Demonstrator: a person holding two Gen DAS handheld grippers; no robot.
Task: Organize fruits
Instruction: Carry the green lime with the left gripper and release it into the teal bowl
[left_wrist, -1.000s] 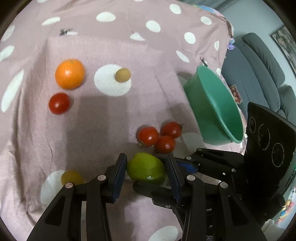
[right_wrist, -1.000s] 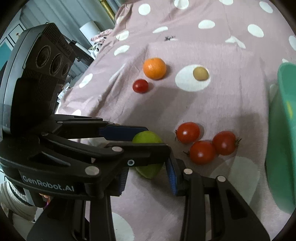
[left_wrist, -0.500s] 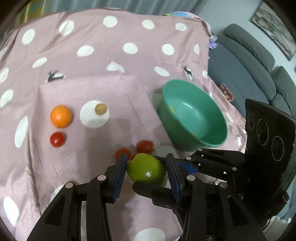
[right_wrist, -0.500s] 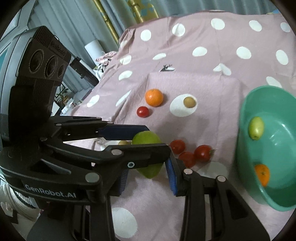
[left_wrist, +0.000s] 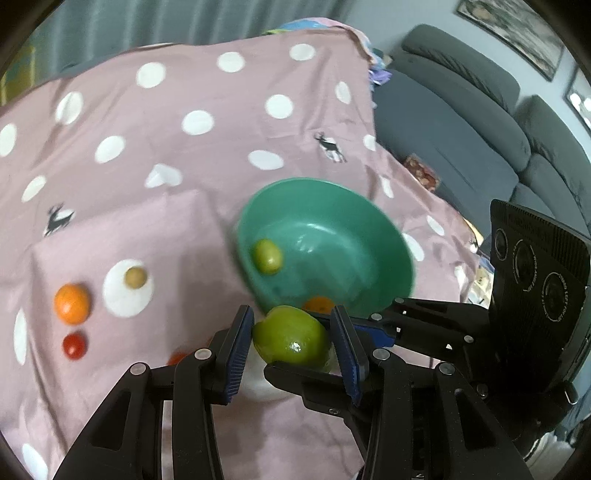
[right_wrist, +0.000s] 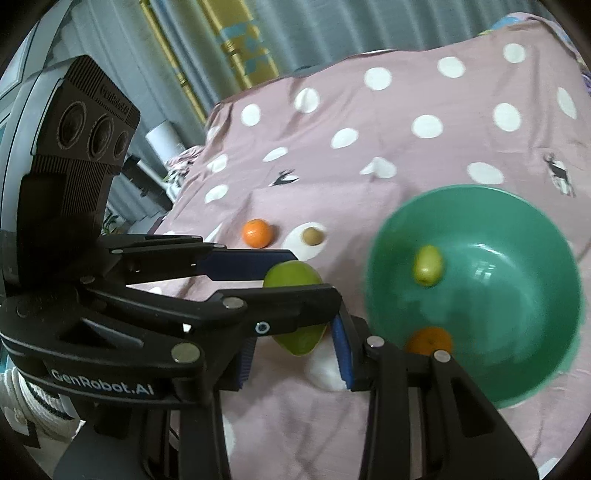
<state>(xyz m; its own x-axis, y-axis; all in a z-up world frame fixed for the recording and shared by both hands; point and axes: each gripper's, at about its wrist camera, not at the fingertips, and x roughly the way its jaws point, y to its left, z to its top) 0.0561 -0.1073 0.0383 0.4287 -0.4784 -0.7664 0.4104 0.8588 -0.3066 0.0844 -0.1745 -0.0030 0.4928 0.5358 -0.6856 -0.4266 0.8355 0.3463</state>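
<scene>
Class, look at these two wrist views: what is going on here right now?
A person with a hand-held gripper in each hand is sorting fruit. The left hand-held gripper and the right hand-held gripper both grip one large green fruit, held near the green bowl, which already contains a small green fruit and an orange. Another orange, a brownish fruit and a tomato lie on the dotted cloth.

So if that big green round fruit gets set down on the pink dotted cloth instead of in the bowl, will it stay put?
Probably not reliably. The big green round fruit looks smooth and rounded, so it may roll. The pink dotted cloth is rumpled and draped, which could tip it either way. Its glossy skin suggests it might slip between the left gripper pads; the green plastic bowl seems the safer spot.
</scene>
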